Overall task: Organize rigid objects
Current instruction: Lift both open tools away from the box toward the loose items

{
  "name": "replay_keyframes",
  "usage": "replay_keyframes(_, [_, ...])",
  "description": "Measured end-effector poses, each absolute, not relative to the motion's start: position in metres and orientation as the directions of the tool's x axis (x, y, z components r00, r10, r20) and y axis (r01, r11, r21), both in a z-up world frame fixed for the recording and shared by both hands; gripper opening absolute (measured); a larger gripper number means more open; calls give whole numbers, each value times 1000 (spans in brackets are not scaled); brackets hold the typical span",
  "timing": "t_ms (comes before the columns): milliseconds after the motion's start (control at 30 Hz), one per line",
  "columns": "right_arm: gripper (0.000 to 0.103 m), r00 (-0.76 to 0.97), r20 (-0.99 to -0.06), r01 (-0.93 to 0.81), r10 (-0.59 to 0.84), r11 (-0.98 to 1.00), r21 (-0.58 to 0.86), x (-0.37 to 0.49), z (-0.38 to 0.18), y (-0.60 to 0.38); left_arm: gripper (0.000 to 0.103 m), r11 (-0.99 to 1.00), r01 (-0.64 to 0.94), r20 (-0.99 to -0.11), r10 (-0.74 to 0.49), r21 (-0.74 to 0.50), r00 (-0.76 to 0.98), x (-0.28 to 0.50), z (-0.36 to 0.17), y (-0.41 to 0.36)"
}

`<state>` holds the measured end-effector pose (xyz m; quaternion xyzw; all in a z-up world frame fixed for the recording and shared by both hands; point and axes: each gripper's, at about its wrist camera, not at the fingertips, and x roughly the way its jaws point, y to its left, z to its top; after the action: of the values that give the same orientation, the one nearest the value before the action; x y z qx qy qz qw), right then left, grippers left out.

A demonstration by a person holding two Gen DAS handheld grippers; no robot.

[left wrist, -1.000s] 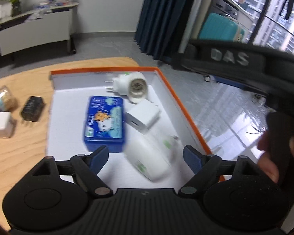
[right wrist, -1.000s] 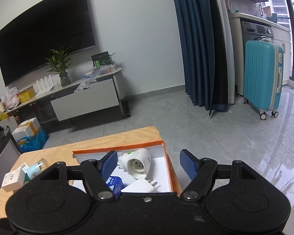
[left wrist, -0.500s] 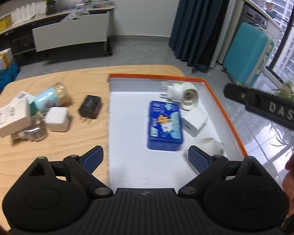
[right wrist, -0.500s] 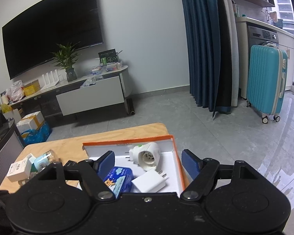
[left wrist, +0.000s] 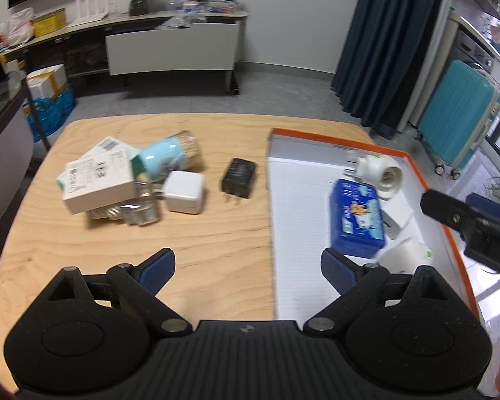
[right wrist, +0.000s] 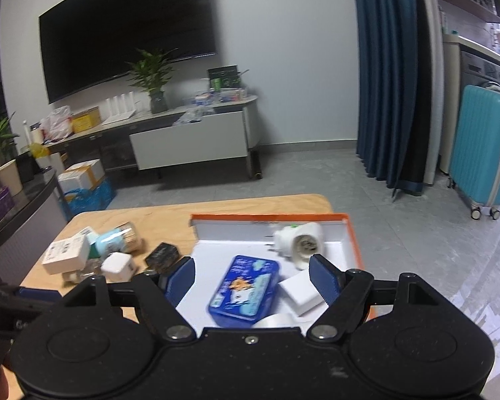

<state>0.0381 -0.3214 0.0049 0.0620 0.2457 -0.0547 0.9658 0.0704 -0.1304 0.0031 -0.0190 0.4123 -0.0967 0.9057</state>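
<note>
Blue-padded left gripper (left wrist: 248,268) now over bare table (left wrist: 196,233), jaws just widened (empty), right gripper (right wrist: 251,275) likewise.

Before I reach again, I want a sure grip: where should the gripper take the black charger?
Come from above and close across the black charger on its two long flat sides. It lies flat and apart from its neighbours, prongs pointing toward the near table edge.

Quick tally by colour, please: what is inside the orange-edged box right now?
Blue: 1, the blue tin
White: 3, the socket adapter, the cube charger and the rounded plug
Total: 4 in the box
</note>
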Motion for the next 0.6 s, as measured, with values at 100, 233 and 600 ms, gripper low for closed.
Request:
replay_keyframes(100, [89,872,-487,114,-55,989,93,41,4,-308,97,984,138,-742,-175,-112,647,71,5,-120])
replay_keyframes(233, [89,872,-489,94,-31,990,105,47,5,-295,97,986,120,-738,-164,-113,654,73,7,-108])
replay_keyframes(600, [89,873,-488,43,10,994,97,58,7,-266,97,991,55,-736,-130,-125,664,76,6,-73])
